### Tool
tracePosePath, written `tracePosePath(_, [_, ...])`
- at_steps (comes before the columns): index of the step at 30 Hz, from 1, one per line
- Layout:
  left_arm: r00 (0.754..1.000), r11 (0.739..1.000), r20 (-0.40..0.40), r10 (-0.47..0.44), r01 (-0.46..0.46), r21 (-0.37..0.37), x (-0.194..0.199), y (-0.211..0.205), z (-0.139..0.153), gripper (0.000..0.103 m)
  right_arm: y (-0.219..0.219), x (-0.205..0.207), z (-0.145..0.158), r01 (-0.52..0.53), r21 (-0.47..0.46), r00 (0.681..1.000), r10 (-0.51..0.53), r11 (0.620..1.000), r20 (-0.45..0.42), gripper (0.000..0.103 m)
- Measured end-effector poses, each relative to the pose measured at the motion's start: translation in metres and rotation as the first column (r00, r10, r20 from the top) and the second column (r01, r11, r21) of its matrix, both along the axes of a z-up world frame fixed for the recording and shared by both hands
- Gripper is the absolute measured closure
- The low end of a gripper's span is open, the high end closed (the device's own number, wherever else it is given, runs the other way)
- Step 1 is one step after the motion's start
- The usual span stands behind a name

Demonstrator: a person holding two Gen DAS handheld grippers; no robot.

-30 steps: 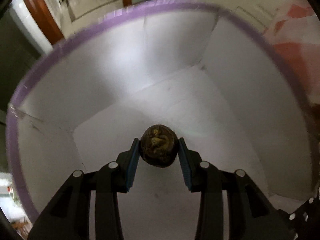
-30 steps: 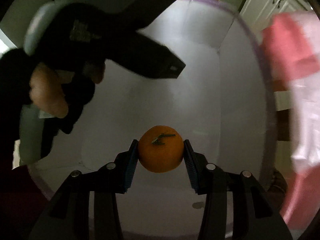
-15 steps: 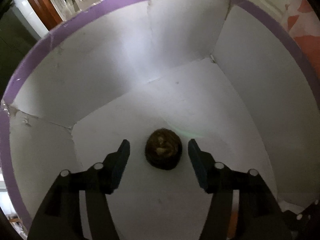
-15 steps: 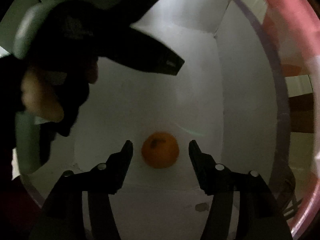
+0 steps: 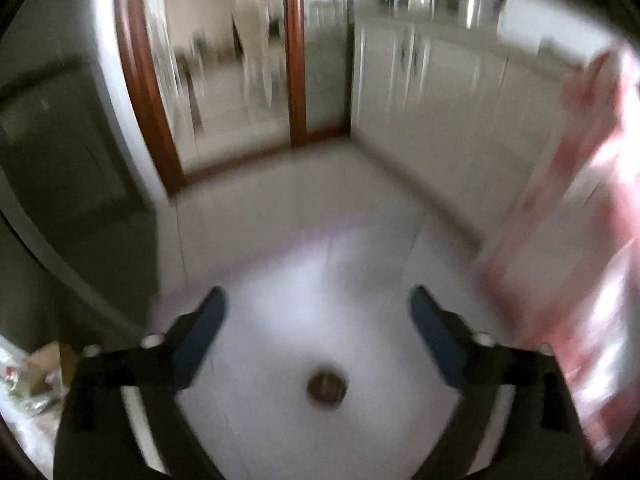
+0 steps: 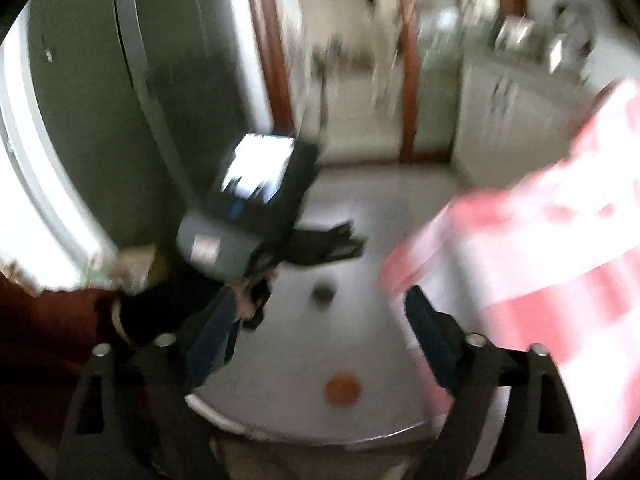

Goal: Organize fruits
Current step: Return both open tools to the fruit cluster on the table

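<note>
A white box with a purple rim point(image 5: 280, 420) lies below both grippers. On its floor rest a dark brown round fruit point(image 5: 327, 388) and an orange point(image 6: 342, 389), apart from each other; the brown fruit point(image 6: 323, 293) shows farther back in the right wrist view. My left gripper point(image 5: 316, 300) is above the brown fruit, its jaws opening wide with nothing between them. My right gripper point(image 6: 320, 300) is above the orange, its jaws also opening and holding nothing. The left gripper point(image 6: 332, 242) and the hand holding it point(image 6: 136, 264) show at the left of the right wrist view. Both views are blurred.
A pink and white cloth point(image 5: 580, 240) point(image 6: 540, 260) hangs close on the right of the box. Behind stand wood-framed glass doors point(image 5: 296, 60) and white cabinets point(image 5: 440, 92). A dark green panel point(image 5: 60, 140) is on the left, and crumpled wrappers point(image 5: 28, 380) lie at the lower left.
Both grippers let go of their fruits and opened wide. They then rose out of the box and tilted up, so the room now shows. The brown fruit and the orange stayed on the box floor.
</note>
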State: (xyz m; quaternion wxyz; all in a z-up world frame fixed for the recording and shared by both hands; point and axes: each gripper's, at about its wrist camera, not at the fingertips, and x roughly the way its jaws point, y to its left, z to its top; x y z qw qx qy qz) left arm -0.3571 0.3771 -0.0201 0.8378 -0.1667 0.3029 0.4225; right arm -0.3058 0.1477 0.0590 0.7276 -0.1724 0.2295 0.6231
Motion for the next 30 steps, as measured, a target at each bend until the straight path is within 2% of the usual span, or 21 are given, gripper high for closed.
tracePosePath(2, [0.997,0.997,0.075,-0.033,0.028,0.073,0.005,-0.020,0.033,0.002,-0.043,0.013,0.030,0.101,0.113,0.993,-0.107,0.988,0.047,0.016])
tracePosePath(3, [0.989,0.992,0.114,-0.089,0.077,0.103,0.013,-0.034,0.055,0.002,-0.069,0.024,0.044,0.165,0.165,0.984,-0.175,0.972,0.044,0.016])
tracePosePath(5, [0.973,0.979,0.145,-0.179,0.162,0.124,0.046,-0.053,0.085,0.002,-0.121,0.049,0.054,0.265,0.213,0.959,-0.279,0.941,0.040,0.016])
tracePosePath(6, [0.957,0.966,0.163,-0.239,0.218,0.137,0.065,-0.068,0.102,0.002,-0.139,0.062,0.057,0.325,0.225,0.938,-0.343,0.918,0.042,0.016])
tracePosePath(9, [0.910,0.925,0.187,-0.369,0.341,0.167,0.106,-0.108,0.125,0.002,-0.193,0.102,0.061,0.513,0.250,0.845,-0.534,0.821,0.020,0.016])
tracePosePath(10, [0.881,0.898,0.188,-0.434,0.408,0.165,0.128,-0.126,0.137,0.002,-0.218,0.119,0.054,0.583,0.249,0.799,-0.601,0.773,-0.006,0.016])
tracePosePath(11, [0.855,0.874,0.187,-0.485,0.461,0.155,0.155,-0.146,0.134,0.002,-0.238,0.134,0.053,0.635,0.246,0.761,-0.647,0.733,-0.036,0.016])
tracePosePath(12, [0.824,0.845,0.187,-0.535,0.517,0.141,0.178,-0.165,0.135,0.002,-0.246,0.150,0.050,0.666,0.244,0.735,-0.675,0.705,-0.060,0.016])
tracePosePath(13, [0.784,0.806,0.186,-0.592,0.580,0.122,0.200,-0.188,0.136,0.002,-0.267,0.167,0.045,0.713,0.239,0.693,-0.715,0.660,-0.094,0.016])
tracePosePath(15, [0.722,0.739,0.166,-0.672,0.667,0.092,0.250,-0.230,0.133,0.002,-0.294,0.196,0.030,0.788,0.234,0.607,-0.780,0.569,-0.149,0.016])
tracePosePath(16, [0.699,0.713,0.149,-0.700,0.696,0.082,0.265,-0.252,0.119,0.002,-0.304,0.207,0.027,0.811,0.227,0.577,-0.801,0.539,-0.160,0.016])
tracePosePath(19, [0.654,0.661,0.120,-0.747,0.749,0.038,0.317,-0.296,0.100,0.002,-0.345,0.245,0.013,0.876,0.196,0.475,-0.858,0.440,-0.194,0.016])
tracePosePath(20, [0.643,0.649,0.120,-0.757,0.761,0.016,0.337,-0.312,0.093,0.002,-0.358,0.256,0.008,0.897,0.183,0.436,-0.875,0.403,-0.210,0.016])
tracePosePath(24, [0.634,0.636,0.139,-0.761,0.771,-0.029,0.385,-0.336,0.069,0.002,-0.401,0.296,0.000,0.932,0.193,0.355,-0.880,0.307,-0.315,0.016])
tracePosePath(25, [0.633,0.633,0.141,-0.761,0.773,-0.047,0.402,-0.347,0.064,0.002,-0.413,0.309,0.000,0.940,0.204,0.330,-0.877,0.273,-0.350,0.016])
tracePosePath(27, [0.634,0.632,0.141,-0.760,0.772,-0.065,0.418,-0.355,0.062,0.002,-0.422,0.323,0.003,0.946,0.204,0.314,-0.870,0.252,-0.380,0.016])
tracePosePath(30, [0.652,0.649,0.106,-0.751,0.758,-0.069,0.438,-0.363,0.062,0.002,-0.429,0.352,-0.003,0.957,0.164,0.283,-0.883,0.237,-0.374,0.016])
